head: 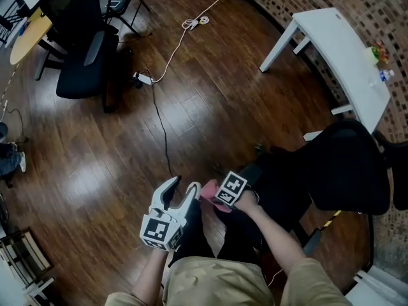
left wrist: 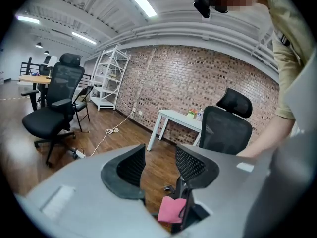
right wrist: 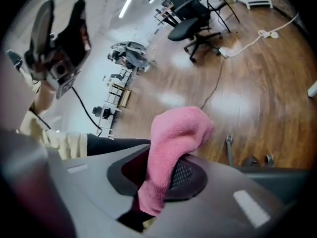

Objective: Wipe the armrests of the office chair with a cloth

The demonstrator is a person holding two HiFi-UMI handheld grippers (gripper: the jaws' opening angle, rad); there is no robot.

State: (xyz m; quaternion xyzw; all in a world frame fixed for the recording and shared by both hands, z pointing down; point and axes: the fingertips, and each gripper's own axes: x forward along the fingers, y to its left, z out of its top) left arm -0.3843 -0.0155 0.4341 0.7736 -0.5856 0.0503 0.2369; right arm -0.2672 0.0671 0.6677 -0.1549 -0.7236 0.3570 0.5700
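A black office chair [head: 347,164] stands at the right; in the left gripper view the chair [left wrist: 229,129] shows straight ahead. One dark armrest [head: 256,169] reaches toward me. My right gripper [head: 215,196] is shut on a pink cloth [head: 208,194] just left of that armrest; I cannot tell whether the cloth touches it. In the right gripper view the cloth [right wrist: 174,143] bulges out between the jaws of the right gripper [right wrist: 166,168]. My left gripper [head: 183,185] hangs beside it to the left, open and empty. Its view shows the left gripper [left wrist: 161,155] with the cloth [left wrist: 172,209] low beyond it.
Other black office chairs [head: 86,56] and a wooden desk stand at the far left. A white table [head: 338,56] runs along the brick wall at the right. A cable with a power strip [head: 143,78] crosses the wooden floor. A white shelf [left wrist: 111,78] stands by the wall.
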